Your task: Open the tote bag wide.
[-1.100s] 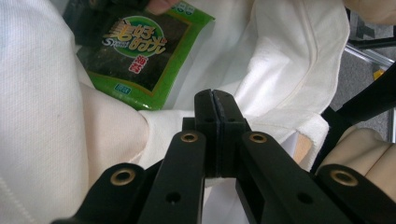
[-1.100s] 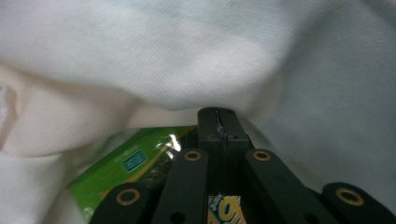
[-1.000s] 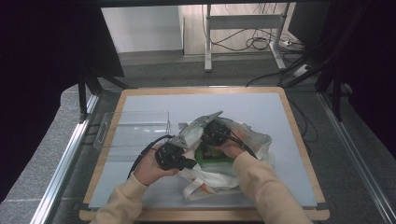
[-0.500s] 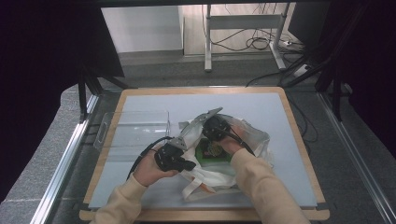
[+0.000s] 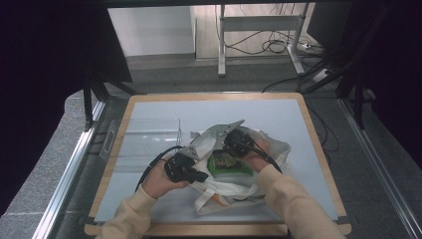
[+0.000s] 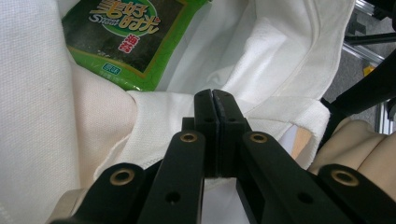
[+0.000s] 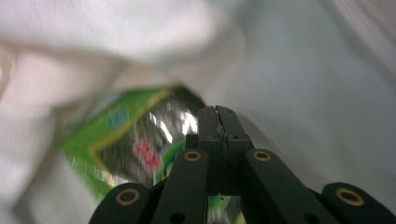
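At the left of the tabletop (image 5: 149,107), a pale blue sheet framed in wood, a clear plastic tray (image 5: 142,142) lies flat and has not shifted since a second ago. Just right of it the left tongs (image 5: 201,176) sit where they were, their black jaws pressed together on a fold of the white cloth bag (image 5: 234,191); in the left gripper view the left tongs (image 6: 212,95) pinch the soft, woven hem. Inside the bag's open mouth lies the green snack packet (image 5: 229,165), flat, glossy and rectangular, with a dark printed panel (image 6: 133,32). Further right, the right tongs (image 5: 234,144) have edged slightly along the bag's far rim since the earlier frame; their jaws are closed, and the blurred right gripper view shows the right tongs (image 7: 218,112) meeting at the packet's shiny edge (image 7: 135,144), seemingly nipping it.
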The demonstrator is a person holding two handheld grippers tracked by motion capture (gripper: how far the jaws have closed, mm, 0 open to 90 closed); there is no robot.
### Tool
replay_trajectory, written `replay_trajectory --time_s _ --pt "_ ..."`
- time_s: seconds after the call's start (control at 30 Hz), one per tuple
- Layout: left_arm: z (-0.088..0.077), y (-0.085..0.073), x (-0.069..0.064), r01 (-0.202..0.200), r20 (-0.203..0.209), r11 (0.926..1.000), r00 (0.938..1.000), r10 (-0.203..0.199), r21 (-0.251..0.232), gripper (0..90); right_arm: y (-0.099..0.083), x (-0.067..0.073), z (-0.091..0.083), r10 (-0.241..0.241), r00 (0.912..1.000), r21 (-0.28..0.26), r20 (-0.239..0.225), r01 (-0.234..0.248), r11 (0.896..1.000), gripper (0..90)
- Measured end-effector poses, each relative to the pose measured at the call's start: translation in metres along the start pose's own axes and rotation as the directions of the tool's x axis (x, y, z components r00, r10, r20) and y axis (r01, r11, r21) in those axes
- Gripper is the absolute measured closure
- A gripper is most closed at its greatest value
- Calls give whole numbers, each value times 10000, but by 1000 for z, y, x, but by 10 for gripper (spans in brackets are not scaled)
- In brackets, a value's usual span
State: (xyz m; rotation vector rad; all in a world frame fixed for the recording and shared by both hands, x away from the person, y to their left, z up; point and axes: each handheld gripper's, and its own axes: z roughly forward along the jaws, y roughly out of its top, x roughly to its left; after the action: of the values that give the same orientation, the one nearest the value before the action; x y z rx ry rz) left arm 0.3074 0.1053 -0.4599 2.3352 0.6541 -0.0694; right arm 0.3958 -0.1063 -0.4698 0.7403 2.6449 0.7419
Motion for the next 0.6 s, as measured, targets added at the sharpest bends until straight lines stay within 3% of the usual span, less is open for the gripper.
replay_trajectory --time_s 0.1,0.2,0.3,0.43,0.6 --pt "0 0 -1 49 14 10000 10000 -49 -64 892 -13 -7 -14 105 9989 463 457 -126 9988 892" --pt "0 0 0 68 14 10000 10000 -68 -65 892 -20 -15 -16 297 9967 828 753 -359 9959 892" --pt "0 -1 1 82 3 9999 10000 -82 -65 892 -23 -20 -13 118 9944 1162 1054 -241 9929 891" --pt "0 -1 2 117 15 9999 9999 -117 -49 892 -24 -26 -8 93 9923 1217 1235 -245 9923 891" --pt "0 -2 3 139 16 9999 9999 -139 -19 892 -23 -36 -1 22 9834 1102 1813 -226 9937 891"
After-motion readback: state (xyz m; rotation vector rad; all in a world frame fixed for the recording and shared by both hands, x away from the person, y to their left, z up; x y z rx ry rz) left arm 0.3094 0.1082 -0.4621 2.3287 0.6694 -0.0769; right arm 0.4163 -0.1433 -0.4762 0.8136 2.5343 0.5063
